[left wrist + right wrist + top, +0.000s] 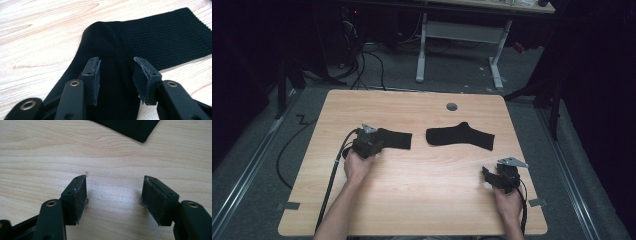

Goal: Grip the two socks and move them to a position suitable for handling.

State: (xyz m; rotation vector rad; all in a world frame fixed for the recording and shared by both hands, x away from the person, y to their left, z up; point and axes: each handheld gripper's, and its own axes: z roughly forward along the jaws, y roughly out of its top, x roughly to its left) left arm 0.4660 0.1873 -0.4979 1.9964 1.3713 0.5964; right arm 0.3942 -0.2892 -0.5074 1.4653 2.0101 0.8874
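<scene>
Two black padded jaws of the left gripper [115,80] straddle a black ribbed sock [130,50], spread, pads not pressing.
That sock lies left of centre on the light wooden table [412,190]; the right gripper [113,200], spread, hovers near the table's right front corner, another black sock [460,135] beyond.

Two black socks are counted on the table [412,200]: the left sock [394,138], also seen in the left gripper view [140,40], and the right sock [460,136], whose corner is seen in the right gripper view [130,127]. Two grippers are counted, a left gripper [368,141] and a right gripper [502,175]. Two hands are counted. One grommet hole [452,106] is noted at the far edge.
</scene>
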